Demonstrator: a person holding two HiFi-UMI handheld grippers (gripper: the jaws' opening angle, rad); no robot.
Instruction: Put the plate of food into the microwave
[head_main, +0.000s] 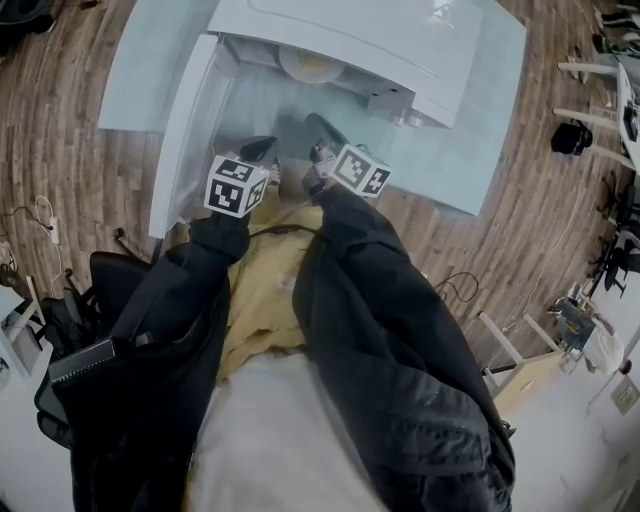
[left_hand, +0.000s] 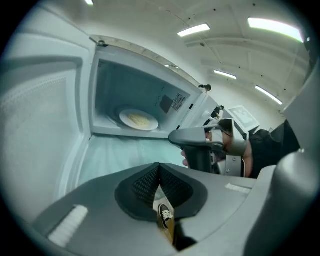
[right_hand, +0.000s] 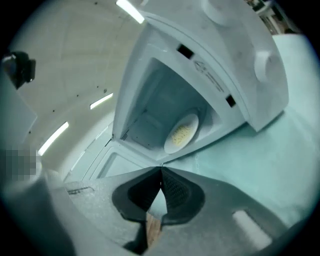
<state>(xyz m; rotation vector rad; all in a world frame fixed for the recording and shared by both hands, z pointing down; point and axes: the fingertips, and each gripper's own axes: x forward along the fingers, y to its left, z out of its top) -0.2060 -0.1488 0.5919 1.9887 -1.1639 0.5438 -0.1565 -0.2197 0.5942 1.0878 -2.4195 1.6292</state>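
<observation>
Sitting inside the microwave (left_hand: 125, 85), the plate (left_hand: 138, 120) clears its walls.

- A white microwave (head_main: 400, 50) stands on a pale glass table (head_main: 480, 150), with its door (head_main: 185, 130) swung open to the left.
- A plate (head_main: 312, 66) of yellow food lies inside the cavity.
- The left gripper (head_main: 262, 148) and right gripper (head_main: 322, 140) hover side by side before the opening, apart from the plate.
- Dark sleeves (head_main: 380, 330) stretch above a wood floor (head_main: 60, 150).
</observation>
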